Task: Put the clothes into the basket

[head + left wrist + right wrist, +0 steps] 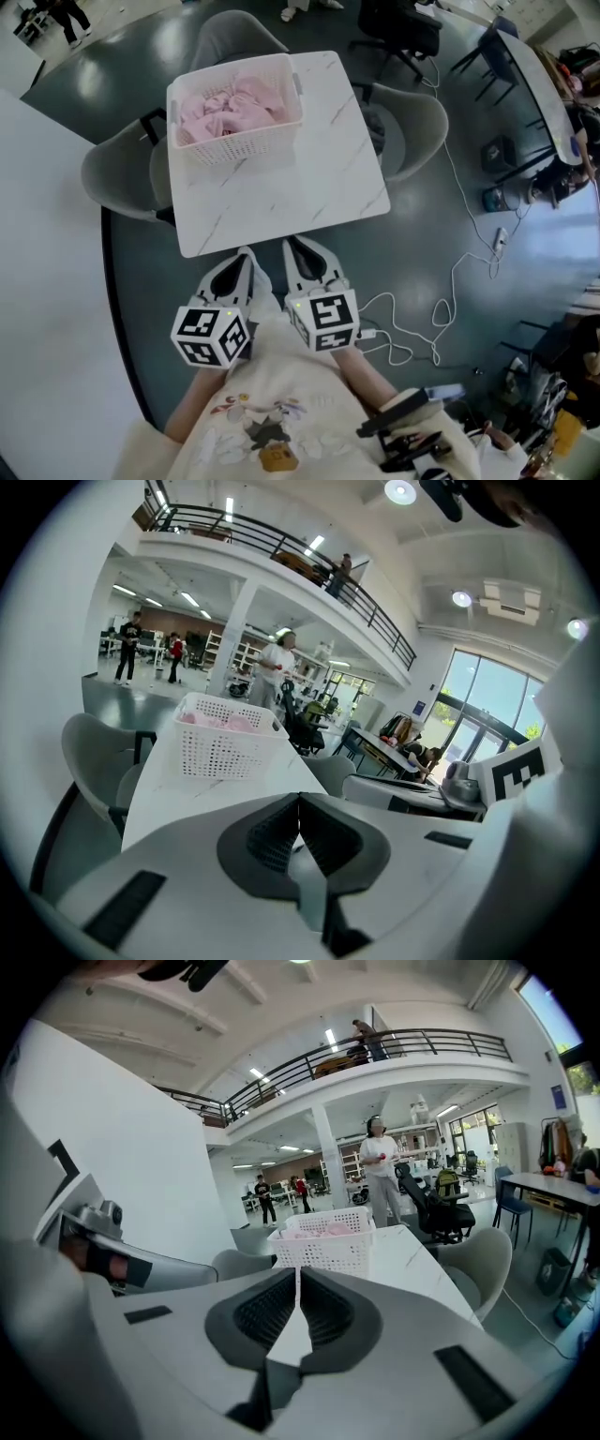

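A white lattice basket (236, 112) stands at the far left of the white marble table (309, 187), with pink clothes (239, 105) lying inside it. The basket (228, 738) also shows ahead in the left gripper view, and the basket (327, 1239) shows ahead in the right gripper view. My left gripper (246, 253) hangs just short of the table's near edge, jaws shut with nothing between them. Beside it, my right gripper (298, 246) is also shut and empty. Both sit close to the person's body.
Grey chairs (120, 173) stand around the table, one at the left, another chair (417, 127) at the right. White cables (441, 319) trail over the dark floor to the right. A white wall (47, 309) runs along the left. People stand far off in the hall.
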A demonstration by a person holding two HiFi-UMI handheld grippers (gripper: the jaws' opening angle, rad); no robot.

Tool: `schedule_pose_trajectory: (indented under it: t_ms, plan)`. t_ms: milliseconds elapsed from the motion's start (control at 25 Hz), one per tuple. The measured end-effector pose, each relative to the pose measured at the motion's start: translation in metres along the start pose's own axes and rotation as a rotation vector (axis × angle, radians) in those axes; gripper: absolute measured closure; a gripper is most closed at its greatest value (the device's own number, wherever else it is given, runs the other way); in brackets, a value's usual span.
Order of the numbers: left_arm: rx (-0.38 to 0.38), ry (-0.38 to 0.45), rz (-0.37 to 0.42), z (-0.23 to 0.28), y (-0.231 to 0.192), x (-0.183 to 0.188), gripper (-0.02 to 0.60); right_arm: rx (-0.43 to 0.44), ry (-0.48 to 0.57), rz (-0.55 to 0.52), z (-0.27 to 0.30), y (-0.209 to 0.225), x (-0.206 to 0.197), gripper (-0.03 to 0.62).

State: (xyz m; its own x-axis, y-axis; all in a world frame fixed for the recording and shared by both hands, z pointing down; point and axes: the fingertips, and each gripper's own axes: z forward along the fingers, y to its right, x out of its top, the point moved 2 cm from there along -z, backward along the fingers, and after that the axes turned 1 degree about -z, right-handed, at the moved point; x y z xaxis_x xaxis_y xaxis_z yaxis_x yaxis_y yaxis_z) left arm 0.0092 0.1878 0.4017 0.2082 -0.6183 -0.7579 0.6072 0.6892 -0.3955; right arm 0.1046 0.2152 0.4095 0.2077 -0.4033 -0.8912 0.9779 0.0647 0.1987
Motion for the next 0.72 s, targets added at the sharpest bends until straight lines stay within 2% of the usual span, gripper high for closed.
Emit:
schedule_pose_trajectory:
  t_ms: [280,440,720]
  plan:
    - [0.036,-0.012,-0.034,-0.024,0.008,-0.038,0.571,0.069,-0.064,0.011,-0.028,-0.019,-0.040,0.579]
    - [0.041,-0.024,-0.039,-0.031,0.010,-0.051,0.571,0.068,-0.083,0.005,-0.038,-0.024,-0.054,0.577]
    - [0.030,-0.037,-0.027,-0.040,0.012,-0.054,0.571,0.093,-0.078,-0.005,-0.040,-0.042,-0.045,0.577]
